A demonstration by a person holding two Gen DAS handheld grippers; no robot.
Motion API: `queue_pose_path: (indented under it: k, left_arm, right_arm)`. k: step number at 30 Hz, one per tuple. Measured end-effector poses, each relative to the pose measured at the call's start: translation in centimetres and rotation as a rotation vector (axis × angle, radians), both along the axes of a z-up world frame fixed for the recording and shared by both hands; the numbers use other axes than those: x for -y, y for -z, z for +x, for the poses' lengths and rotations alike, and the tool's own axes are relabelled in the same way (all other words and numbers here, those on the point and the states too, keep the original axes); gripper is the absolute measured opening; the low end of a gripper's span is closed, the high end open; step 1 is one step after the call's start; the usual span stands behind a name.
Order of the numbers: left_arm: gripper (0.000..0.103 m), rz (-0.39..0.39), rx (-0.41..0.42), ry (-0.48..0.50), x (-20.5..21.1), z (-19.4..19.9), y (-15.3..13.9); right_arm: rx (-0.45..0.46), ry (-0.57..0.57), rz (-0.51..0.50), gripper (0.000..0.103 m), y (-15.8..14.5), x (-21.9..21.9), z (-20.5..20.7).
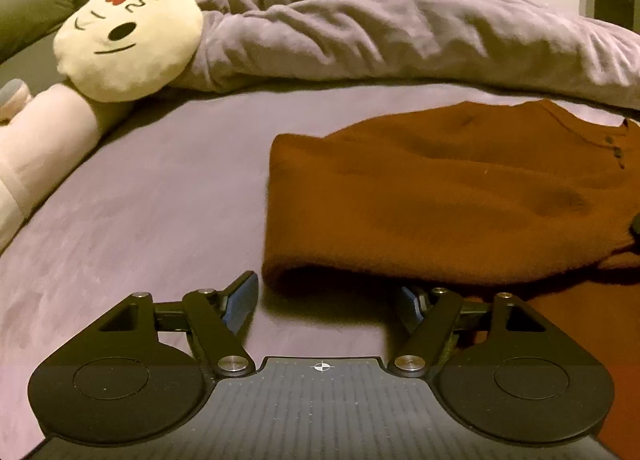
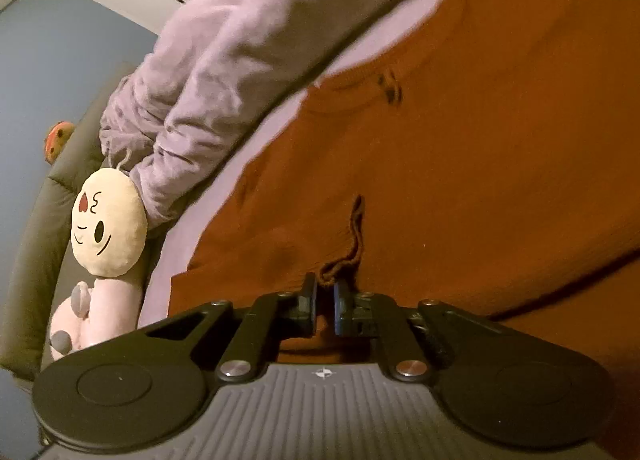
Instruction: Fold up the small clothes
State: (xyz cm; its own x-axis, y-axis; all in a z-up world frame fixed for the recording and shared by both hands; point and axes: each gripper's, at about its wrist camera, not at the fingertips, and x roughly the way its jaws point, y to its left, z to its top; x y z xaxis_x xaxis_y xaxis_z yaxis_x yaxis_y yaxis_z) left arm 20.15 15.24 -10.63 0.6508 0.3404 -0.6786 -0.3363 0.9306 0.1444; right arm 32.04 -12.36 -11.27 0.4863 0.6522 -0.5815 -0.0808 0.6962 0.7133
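Observation:
A rust-brown knitted sweater (image 1: 440, 200) lies folded over on the lilac bed sheet (image 1: 160, 200), its neckline with dark buttons at the far right. My left gripper (image 1: 326, 300) is open just in front of the sweater's near left corner. Its right finger (image 1: 412, 300) sits at the folded edge and its left finger (image 1: 240, 296) rests over bare sheet. In the right wrist view the sweater (image 2: 460, 160) fills the frame. My right gripper (image 2: 325, 292) is shut on a curled ribbed edge (image 2: 352, 244) of the sweater.
A rumpled lilac duvet (image 1: 360, 28) is heaped along the far side of the bed. A round cream plush face (image 1: 128, 40) and a pink plush body (image 1: 36, 156) lie at the left, against an olive headboard (image 1: 32, 8). Bare sheet stretches left of the sweater.

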Motion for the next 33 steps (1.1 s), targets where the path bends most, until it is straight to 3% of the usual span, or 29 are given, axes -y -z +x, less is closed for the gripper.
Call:
queue_pose_path:
  k: [6,11,15,20,26,30,33]
  left_arm:
    - [0.075,-0.021,0.004,-0.019,-0.3,0.6,-0.5]
    - [0.075,-0.031,0.015,0.007,0.7,1.1,-1.0]
    - [0.070,-0.009,0.006,0.024,1.8,1.8,-1.0]
    - [0.068,-0.048,0.006,0.013,2.0,2.3,-1.2]
    - [0.068,-0.032,0.002,0.009,2.3,2.7,-1.3]
    - [0.073,-0.036,0.004,0.035,2.6,2.8,-1.2]
    - [0.074,-0.029,-0.007,0.045,3.2,3.1,-0.9]
  right_arm:
    - [0.167,0.076,-0.068,0.005,-3.4,2.8,-1.2]
    - [0.292,0.178,-0.246,0.005,-6.1,7.4,-1.4]
    - [0.325,0.218,-0.345,0.005,-6.4,10.5,-1.8]
    - [0.295,0.274,-0.391,0.005,-5.3,13.8,-2.2]
    - [0.229,0.313,-0.381,0.005,-3.3,15.7,-2.2]
    - [0.162,0.319,-0.269,0.011,-2.0,16.5,-1.8]
    - [0.138,0.313,-0.202,0.022,-1.4,16.6,-1.4]
